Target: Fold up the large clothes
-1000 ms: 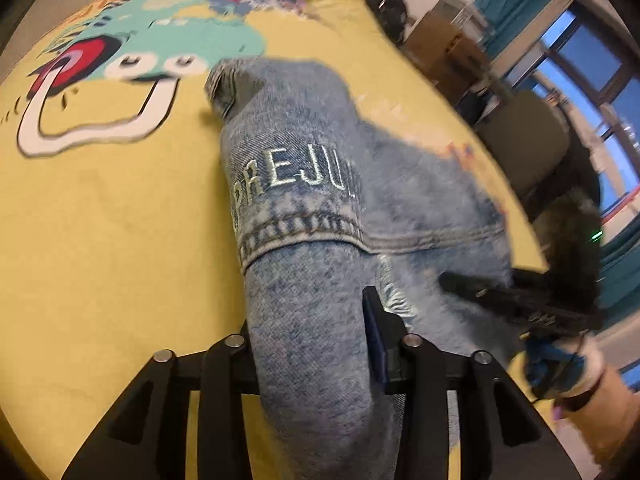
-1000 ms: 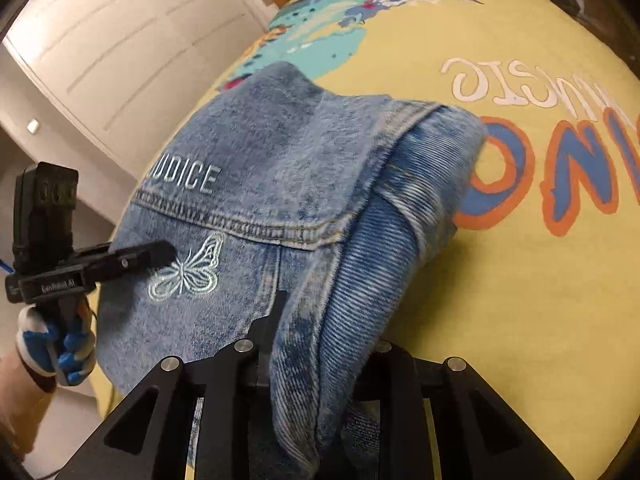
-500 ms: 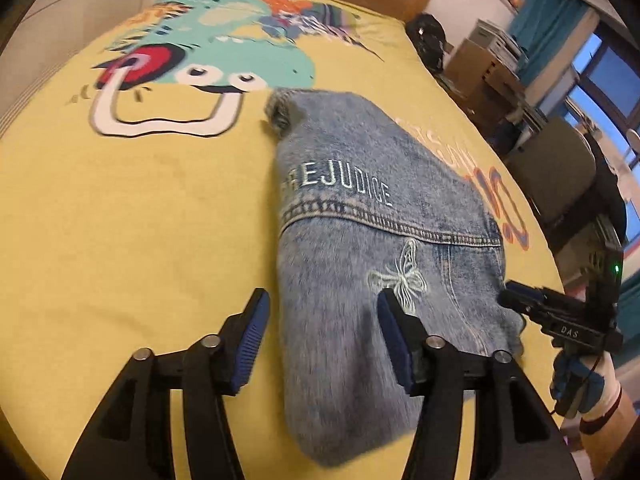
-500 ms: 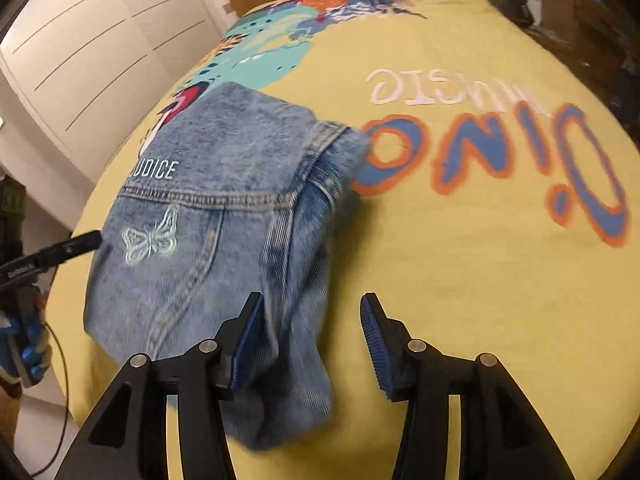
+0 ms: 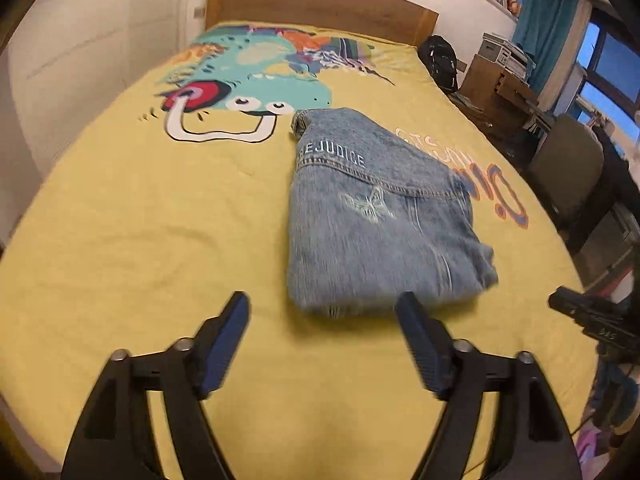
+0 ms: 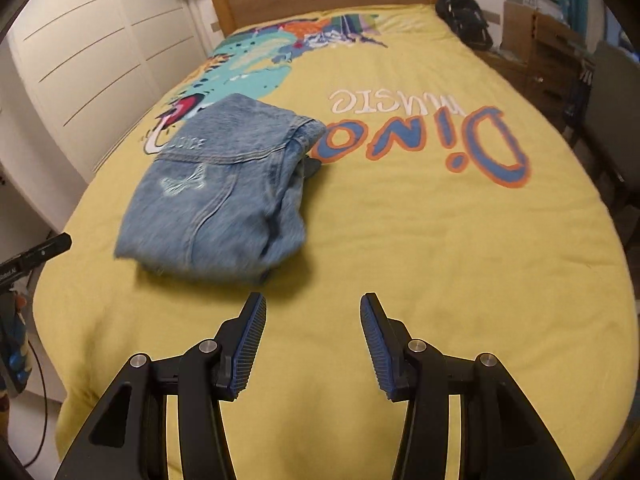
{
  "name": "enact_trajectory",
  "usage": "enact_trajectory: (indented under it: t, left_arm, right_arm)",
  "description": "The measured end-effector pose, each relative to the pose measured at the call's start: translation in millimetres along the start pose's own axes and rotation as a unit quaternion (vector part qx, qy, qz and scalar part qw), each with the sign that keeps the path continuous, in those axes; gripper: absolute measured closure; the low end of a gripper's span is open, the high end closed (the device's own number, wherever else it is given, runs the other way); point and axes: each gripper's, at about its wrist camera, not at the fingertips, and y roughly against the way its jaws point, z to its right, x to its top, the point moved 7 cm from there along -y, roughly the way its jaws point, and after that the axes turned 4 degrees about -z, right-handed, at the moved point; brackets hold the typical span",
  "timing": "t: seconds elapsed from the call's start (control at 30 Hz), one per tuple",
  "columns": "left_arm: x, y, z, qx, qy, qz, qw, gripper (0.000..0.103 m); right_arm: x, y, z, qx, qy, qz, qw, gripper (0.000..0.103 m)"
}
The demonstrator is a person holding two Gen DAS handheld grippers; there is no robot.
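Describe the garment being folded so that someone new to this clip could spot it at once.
Start at the big bed with the yellow cartoon cover. On it, towards the foot, lies a folded denim jacket, the only loose item on the cover. Its pale blue fabric bears white stitched lettering above a light embroidered butterfly.

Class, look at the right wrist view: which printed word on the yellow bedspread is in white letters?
The word "music", printed in plain white on the bedspread. The larger word "Dino" next to it is blue with orange outlines.
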Motion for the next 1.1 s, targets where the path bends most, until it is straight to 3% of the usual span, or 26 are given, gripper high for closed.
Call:
enact_trajectory:
  t: [0.17,0.23,0.4,0.53,0.73,1.1]
  left_arm:
    - [-42.7,32.4,23.7,0.022,-0.017,0.022,0.9994,0.020]
    - [-57.1,40.9,28.6,0.031,-0.022,0.028,0.9989,0.009]
    - [-89.4,58.9,40.4,0.059,-0.049,0.035,0.9964,0.001]
    - [-109.0,70.2,50.2,0.065,-0.062,0.043,0.9951,0.001]
    - [-123.0,86.5,58.1,0.067,-0.063,0.065,0.9936,0.001]
    - [-127.6,107.0,58.8,0.094,-0.058,0.101,0.9887,0.001]
  right_arm:
    - [-34.0,33.2,-19.1,-0.016,0.005,0.023,1.000,0.043]
    - [-46.6,46.3,-23.9,-0.021,0.000,0.035,0.999,0.037]
    - [-72.0,76.4,-30.2,-0.051,-0.013,0.070,0.996,0.022]
    - [-89.0,89.0,-29.7,-0.066,-0.022,0.083,0.994,0.019]
    - [-107.4,96.6,-29.1,-0.079,-0.019,0.091,0.993,0.001]
    - [-125.2,93.3,-26.2,-0.084,-0.020,0.087,0.992,0.001]
